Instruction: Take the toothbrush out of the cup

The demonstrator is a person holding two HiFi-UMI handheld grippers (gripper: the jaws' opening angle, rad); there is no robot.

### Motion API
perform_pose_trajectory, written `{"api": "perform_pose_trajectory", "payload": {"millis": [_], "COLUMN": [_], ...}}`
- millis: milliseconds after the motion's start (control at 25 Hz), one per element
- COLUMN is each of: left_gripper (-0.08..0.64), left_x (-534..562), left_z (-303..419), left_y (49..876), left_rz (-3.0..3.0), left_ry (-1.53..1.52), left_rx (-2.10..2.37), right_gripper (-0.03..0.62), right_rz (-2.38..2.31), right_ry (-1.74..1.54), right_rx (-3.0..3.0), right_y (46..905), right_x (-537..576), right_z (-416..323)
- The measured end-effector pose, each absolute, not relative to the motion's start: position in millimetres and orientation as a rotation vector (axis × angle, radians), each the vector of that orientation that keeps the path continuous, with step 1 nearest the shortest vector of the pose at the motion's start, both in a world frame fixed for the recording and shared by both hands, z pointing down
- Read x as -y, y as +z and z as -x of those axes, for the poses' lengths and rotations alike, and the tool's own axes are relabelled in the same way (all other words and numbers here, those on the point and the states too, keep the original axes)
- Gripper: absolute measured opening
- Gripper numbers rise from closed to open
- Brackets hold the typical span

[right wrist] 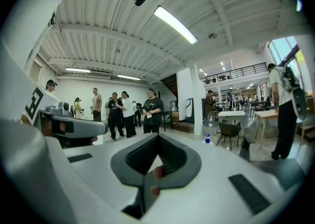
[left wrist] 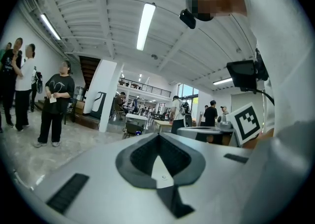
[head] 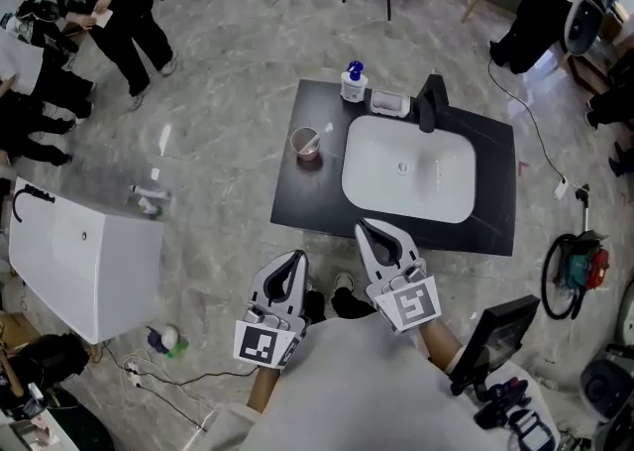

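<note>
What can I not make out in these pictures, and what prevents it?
Contents of the cup: head view, too small to tell a toothbrush's head or lean.
Cup in both gripper views: covered or out of frame; the left gripper and right gripper fill the lower halves.
Print on the bottle: head view, too small.

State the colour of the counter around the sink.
The counter is black; the head view shows it best.

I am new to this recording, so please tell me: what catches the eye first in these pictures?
In the head view, a black table with a white sink stands in the middle. A cup sits on the table, left of the sink. At the bottom, the left tool and the right tool point toward the table, both shut and empty.
</note>
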State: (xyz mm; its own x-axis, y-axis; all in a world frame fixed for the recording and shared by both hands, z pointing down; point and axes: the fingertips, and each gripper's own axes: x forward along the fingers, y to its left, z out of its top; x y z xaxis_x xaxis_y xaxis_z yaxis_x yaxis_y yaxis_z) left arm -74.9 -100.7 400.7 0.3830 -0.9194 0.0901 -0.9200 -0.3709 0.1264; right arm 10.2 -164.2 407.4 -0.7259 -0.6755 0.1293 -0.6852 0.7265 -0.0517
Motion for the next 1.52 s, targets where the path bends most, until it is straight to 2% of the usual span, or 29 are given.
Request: {"api": "perform_pose_trajectory", "payload": {"millis": [1040, 1320, 1520], "left_gripper": [0.003, 0.003, 0.003], "left_x": [111.0, 111.3, 108.5], "left_z": [118.6, 124.9, 125.4], "left_y": [507.5, 508.1, 511.7], "left_rz": [-2.269, -2.319, -2.25], "left_ry": [0.073, 0.085, 0.068], "left_rx": [1.513, 1.528, 1.511], "right_gripper": [0.005, 0.009, 0.125], "right_rz": [-1.297, -1.235, -1.221], "right_ry": [0.314, 0.33, 0.313], "right_rx": [2.734, 2.769, 2.789], "right_y": [504.6, 515.7, 520.8], "right_x": [196.4, 200.2, 216.2], "right_z": [25.7, 38.8, 48.0]}}
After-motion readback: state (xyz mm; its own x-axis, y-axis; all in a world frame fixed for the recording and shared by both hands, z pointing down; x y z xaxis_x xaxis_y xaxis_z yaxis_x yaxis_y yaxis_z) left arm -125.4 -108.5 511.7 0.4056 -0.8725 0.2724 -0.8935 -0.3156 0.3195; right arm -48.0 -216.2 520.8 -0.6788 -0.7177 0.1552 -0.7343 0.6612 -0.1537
